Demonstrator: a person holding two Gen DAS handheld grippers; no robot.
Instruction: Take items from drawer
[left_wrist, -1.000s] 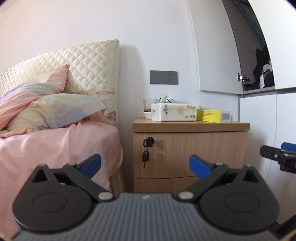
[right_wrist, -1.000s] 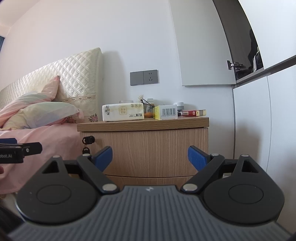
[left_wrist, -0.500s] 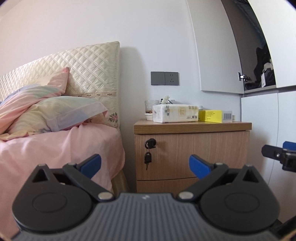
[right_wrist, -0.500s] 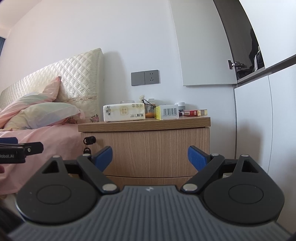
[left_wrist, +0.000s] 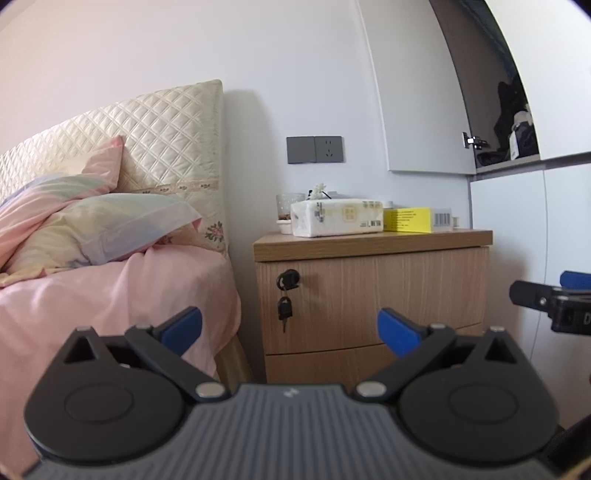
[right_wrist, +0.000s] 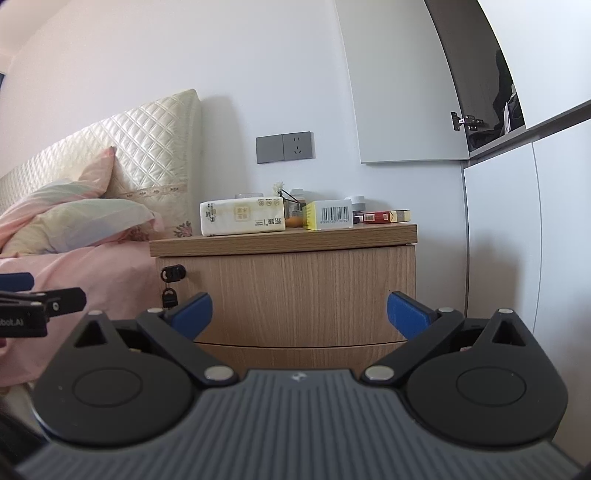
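Observation:
A wooden nightstand (left_wrist: 373, 295) (right_wrist: 288, 291) stands beside the bed, with its two drawers closed. The top drawer (right_wrist: 295, 295) has a lock at its left with a key (left_wrist: 285, 308) (right_wrist: 169, 295) hanging from it. The lower drawer (left_wrist: 354, 363) shows below a curved seam. My left gripper (left_wrist: 290, 326) is open, some way in front of the nightstand, holding nothing. My right gripper (right_wrist: 299, 310) is also open and empty, facing the top drawer front. Each gripper shows at the edge of the other's view.
A tissue pack (right_wrist: 242, 216), a yellow box (left_wrist: 406, 219), a glass cup (left_wrist: 286, 208) and a red packet (right_wrist: 376, 217) sit on the nightstand top. A pink bed (left_wrist: 110, 288) with pillows lies left. White wardrobe doors (right_wrist: 517, 240) stand right, one upper door ajar.
Both views have shifted slightly, and the nightstand sits a little lower and more to the right in the left wrist view. Both grippers stay open.

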